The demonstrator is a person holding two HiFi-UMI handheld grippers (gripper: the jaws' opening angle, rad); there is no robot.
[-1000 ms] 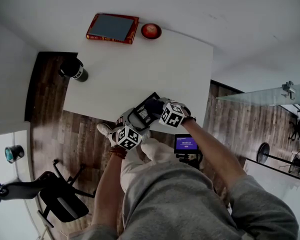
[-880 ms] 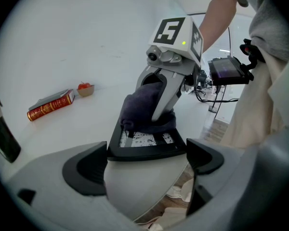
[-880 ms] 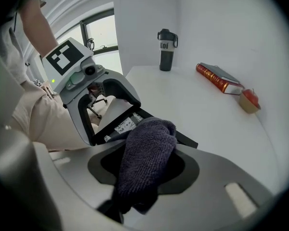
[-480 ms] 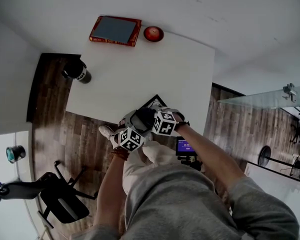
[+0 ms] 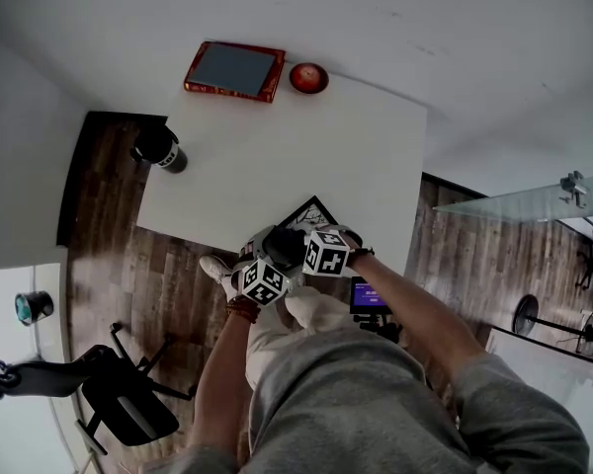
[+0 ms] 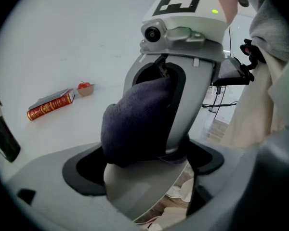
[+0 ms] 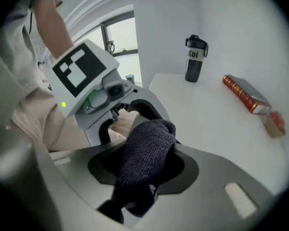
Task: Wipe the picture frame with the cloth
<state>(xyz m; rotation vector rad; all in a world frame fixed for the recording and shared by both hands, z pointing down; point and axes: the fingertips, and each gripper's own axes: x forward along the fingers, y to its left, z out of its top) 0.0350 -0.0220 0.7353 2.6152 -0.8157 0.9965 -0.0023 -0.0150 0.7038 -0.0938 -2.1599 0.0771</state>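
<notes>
Nearest the camera, a gripper is held in each hand just over the near edge of the white table (image 5: 306, 136), the two marker cubes almost touching. The left gripper (image 5: 261, 267) is closed on the picture frame (image 5: 310, 212). A pale flat face of it is seen wedged between the jaws in the left gripper view, while in the head view one black corner juts out past the grippers over the tabletop. Whether that corner rests on the table cannot be told.

The right gripper (image 5: 308, 249) is clamped on the dark cloth (image 7: 145, 159), which bulges out of its jaws in a thick knitted wad. The wad is pressed toward the left gripper – directly in front of its camera, against the frame.

Farther off, a black bottle (image 5: 160, 148) is seen standing upright at the table's left edge. At the far edge a red book (image 5: 234, 70) lies flat, with a small red round object (image 5: 308, 77) just beside it on the right.
</notes>
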